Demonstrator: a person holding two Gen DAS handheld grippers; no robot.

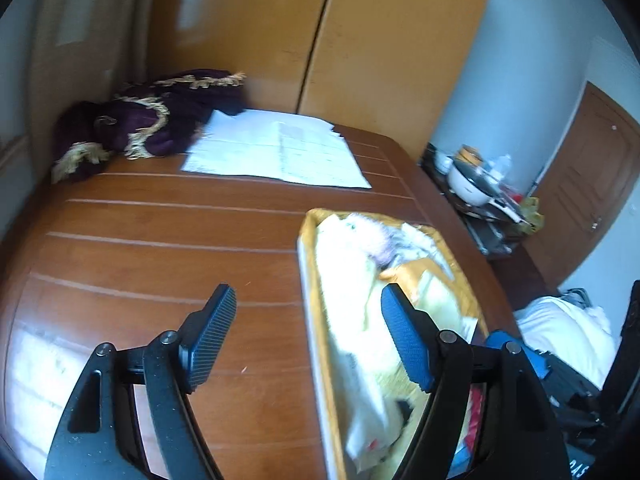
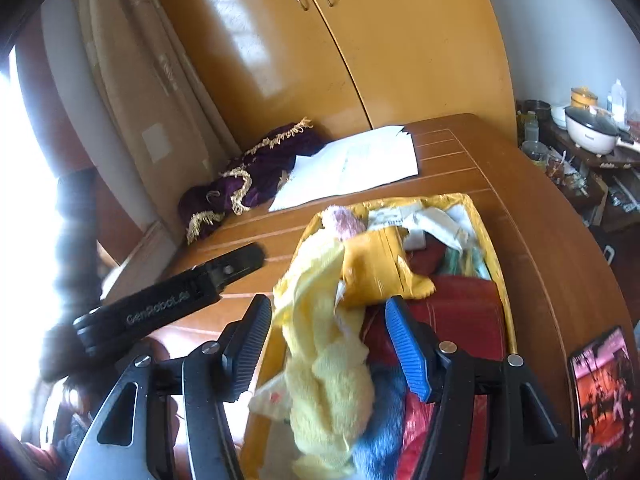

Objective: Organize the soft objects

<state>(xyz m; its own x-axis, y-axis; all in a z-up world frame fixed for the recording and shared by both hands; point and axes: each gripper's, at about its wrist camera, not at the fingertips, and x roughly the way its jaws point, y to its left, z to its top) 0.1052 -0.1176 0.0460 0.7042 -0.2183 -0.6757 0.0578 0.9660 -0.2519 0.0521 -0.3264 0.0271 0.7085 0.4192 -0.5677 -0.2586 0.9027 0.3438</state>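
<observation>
- The right gripper [image 2: 328, 344] hangs over the near end of a yellow fabric basket [image 2: 496, 248], its blue-padded fingers [image 2: 406, 346] spread wide with nothing clamped between them.
- A pale yellow fluffy towel [image 2: 320, 360] rises in a loose twist in the gap between the fingers; whether either pad touches it I cannot tell.
- Under and just beside the towel lie a blue fuzzy cloth [image 2: 380, 436] and a dark red cloth [image 2: 460, 312], all packed inside the basket.
- Further along the basket sit a mustard-yellow cloth [image 2: 380, 264], a pink fluffy item [image 2: 344, 220] at the far left corner, and some white fabric [image 2: 432, 220].
- The left gripper [image 1: 308, 340] is also wide open and holds nothing; its left finger is over bare table, its right finger over the basket [image 1: 310, 280], so the basket's long rim runs between them.
- In the right wrist view, the left gripper [image 2: 236, 270] shows as a black arm reaching in over the table just left of the basket.
- The basket stands on a brown wooden table [image 1: 160, 248] with pale inlaid stripes.
- At the far side of the table lie white paper sheets [image 1: 280, 148], and beside them a heap of purple velvet cloth with gold fringe [image 1: 152, 124].
- A phone with a lit reddish screen [image 2: 600, 400] lies on the table to the right of the basket.
- Behind the table stands a yellow-orange wardrobe [image 2: 360, 60]; off to the right a low stand carries a white electric cooker [image 2: 592, 130].
</observation>
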